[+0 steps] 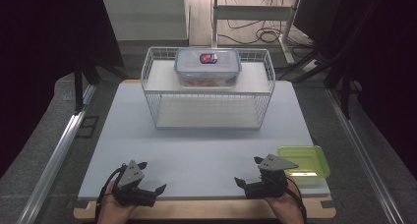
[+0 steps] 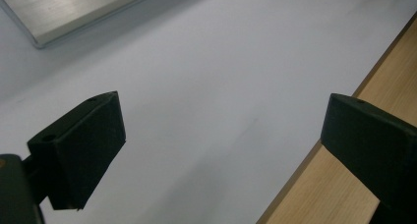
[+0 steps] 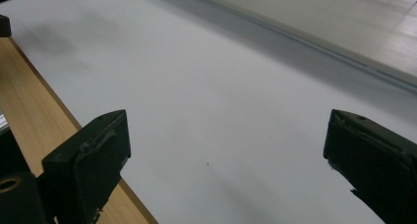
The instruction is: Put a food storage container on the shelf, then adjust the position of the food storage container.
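A clear lidded food container (image 1: pixel 208 67) with a blue-rimmed lid and a red-and-blue sticker stands on the upper shelf of a white wire rack (image 1: pixel 147 71) at the back of the table. A shallow green plastic container (image 1: pixel 304 162) lies at the front right corner. My left gripper (image 1: pixel 152 176) is at the front left, held open over the white mat, with nothing between its fingers (image 2: pixel 78 150). At the front right, just left of the green container, my right gripper (image 1: pixel 249 170) is also open and holds nothing (image 3: pixel 226 155).
A white mat (image 1: pixel 196 145) covers the wooden tabletop, whose bare edge (image 1: pixel 206 209) shows along the front. The rack's pale lower board (image 1: pixel 206 113) lies beyond the grippers. Metal rails (image 1: pixel 64 145) run along both sides of the table.
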A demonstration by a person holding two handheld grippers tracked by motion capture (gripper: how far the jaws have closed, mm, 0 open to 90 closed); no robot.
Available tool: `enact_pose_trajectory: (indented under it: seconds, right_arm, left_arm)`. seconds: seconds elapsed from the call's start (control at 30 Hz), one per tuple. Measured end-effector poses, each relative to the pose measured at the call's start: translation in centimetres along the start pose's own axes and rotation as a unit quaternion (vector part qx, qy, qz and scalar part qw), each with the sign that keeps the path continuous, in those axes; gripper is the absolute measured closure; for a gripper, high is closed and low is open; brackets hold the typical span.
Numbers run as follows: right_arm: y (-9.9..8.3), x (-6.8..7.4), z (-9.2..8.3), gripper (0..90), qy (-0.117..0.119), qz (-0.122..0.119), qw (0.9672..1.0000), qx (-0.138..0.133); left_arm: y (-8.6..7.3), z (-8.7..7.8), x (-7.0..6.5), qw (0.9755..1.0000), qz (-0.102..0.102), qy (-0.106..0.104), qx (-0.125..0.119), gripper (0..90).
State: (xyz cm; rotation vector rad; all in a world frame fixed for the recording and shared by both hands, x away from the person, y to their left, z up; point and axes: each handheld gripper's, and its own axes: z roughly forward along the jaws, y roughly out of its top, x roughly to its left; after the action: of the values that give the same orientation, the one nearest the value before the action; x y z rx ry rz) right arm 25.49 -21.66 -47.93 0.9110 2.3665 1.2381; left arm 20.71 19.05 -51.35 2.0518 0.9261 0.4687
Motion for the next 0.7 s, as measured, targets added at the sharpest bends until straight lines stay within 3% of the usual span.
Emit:
enact_pose_trajectory:
  seconds: [0.23, 0.47, 0.57, 0.7]
  right_arm:
    - [-0.1, -0.3, 0.2, 1.4, -0.012, 0.007, 0.9997, 0.020]
    - [0.2, -1.5, -0.8, 0.4, -0.026, 0.034, 0.9990, 0.017]
    - [0.2, -2.4, -1.5, 4.4, -0.039, 0.050, 0.9979, 0.014]
    - [0.1, -3.9, -2.7, 15.4, -0.080, 0.058, 0.9950, 0.012]
  left_arm:
    - [-0.1, 0.1, 0.1, 1.0000, -0.003, -0.001, -0.002, 3.0]
    - [-0.2, 0.1, 0.2, 1.0000, -0.007, -0.004, -0.001, 3.1]
    - [-0.3, 0.2, 0.2, 1.0000, -0.006, -0.004, 0.001, 3.2]
    - [-0.3, 0.2, 0.2, 1.0000, -0.009, -0.005, 0.001, 3.2]
